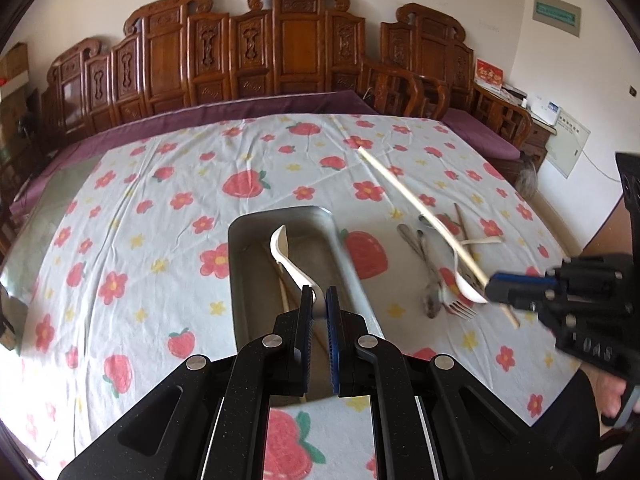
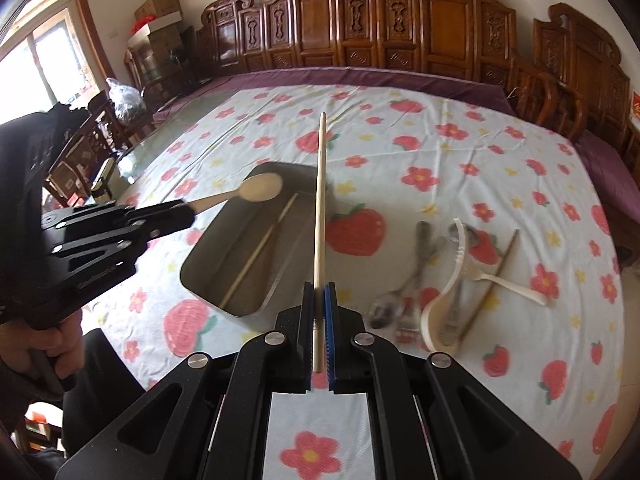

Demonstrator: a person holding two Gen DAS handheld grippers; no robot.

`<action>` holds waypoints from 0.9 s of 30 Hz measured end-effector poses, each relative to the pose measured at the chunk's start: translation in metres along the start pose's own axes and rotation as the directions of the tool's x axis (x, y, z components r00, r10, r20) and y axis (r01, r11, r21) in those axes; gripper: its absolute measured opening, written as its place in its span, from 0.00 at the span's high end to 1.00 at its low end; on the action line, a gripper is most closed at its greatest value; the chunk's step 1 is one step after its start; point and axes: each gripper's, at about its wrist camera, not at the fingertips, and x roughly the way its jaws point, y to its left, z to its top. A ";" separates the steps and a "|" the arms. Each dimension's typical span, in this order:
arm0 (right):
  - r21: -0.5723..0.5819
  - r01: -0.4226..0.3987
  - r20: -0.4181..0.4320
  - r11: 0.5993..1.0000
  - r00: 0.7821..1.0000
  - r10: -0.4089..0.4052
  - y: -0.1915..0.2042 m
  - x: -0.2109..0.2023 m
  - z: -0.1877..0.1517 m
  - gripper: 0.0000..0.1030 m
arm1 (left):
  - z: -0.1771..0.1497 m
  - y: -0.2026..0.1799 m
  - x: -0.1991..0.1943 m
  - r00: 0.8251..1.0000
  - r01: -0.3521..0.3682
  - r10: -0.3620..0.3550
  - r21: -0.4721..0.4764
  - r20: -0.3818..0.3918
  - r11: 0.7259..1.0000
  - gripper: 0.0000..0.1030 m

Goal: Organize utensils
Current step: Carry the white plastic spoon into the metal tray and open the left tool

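1. A desk carries a white cloth printed with red strawberries and flowers.
2. On the cloth sits a rectangular grey metal tray, a pale wooden chopstick lying inside it.
3. Beside the tray lies a heap: metal spoons, a cream plastic ladle-shaped spoon, a cream plastic fork, and a brown chopstick.

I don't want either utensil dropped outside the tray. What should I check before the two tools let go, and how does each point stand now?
1. Left tool grips the white spoon: ok.
2. Spoon over the tray: ok, its bowl hangs above the tray.
3. Right tool grips the chopstick: ok.
4. Chopstick over the tray: not ok, it runs along the tray's right edge.
5. Room in the tray: ok, only one chopstick lies inside.
6. Height above the tray floor: cannot tell.
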 end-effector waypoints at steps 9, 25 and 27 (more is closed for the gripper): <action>-0.013 -0.029 -0.062 0.999 0.998 0.028 0.021 0.030 0.009 0.94 | 0.000 0.017 0.023 1.000 0.014 -0.015 -0.032 -0.020 0.999 0.94; 0.034 -0.051 -0.100 0.998 0.994 0.054 0.036 0.056 0.016 0.94 | 0.000 0.044 0.002 0.999 0.029 -0.031 -0.101 -0.017 0.994 0.70; 0.056 -0.055 -0.104 0.997 0.993 0.060 0.038 0.061 0.016 0.94 | -0.002 0.048 -0.005 1.000 0.014 -0.015 -0.096 -0.012 0.995 0.70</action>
